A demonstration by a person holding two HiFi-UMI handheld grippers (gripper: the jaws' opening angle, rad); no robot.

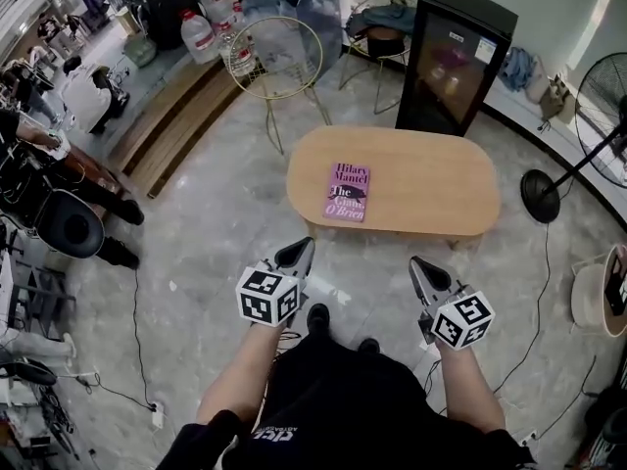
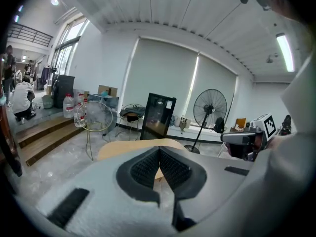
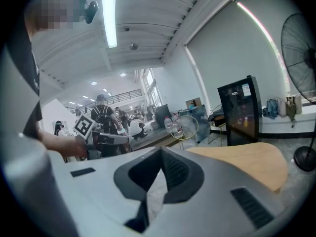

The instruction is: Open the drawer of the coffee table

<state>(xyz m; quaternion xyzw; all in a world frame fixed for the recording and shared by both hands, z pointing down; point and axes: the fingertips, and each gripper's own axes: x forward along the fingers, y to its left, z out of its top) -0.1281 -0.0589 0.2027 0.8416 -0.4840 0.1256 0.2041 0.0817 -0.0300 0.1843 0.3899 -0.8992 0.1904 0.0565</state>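
An oval wooden coffee table (image 1: 411, 184) stands ahead of me on the marble floor, with a purple book (image 1: 349, 191) lying on its top. No drawer shows from here. My left gripper (image 1: 302, 250) is held in front of the table's near left edge, shut and empty. My right gripper (image 1: 417, 263) hovers short of the near right edge, also shut with nothing in it. In the left gripper view the left gripper (image 2: 159, 149) points at the table (image 2: 123, 148). Past the tips of the right gripper (image 3: 161, 152) the tabletop (image 3: 242, 164) lies to the right.
A black glass-door fridge (image 1: 454, 57) stands behind the table, with a gold wire chair (image 1: 276, 62) to its left. A standing fan (image 1: 545, 189) and its cable lie on the right. Wooden steps (image 1: 181, 116) and people sit at the left. Cables trail over the floor near me.
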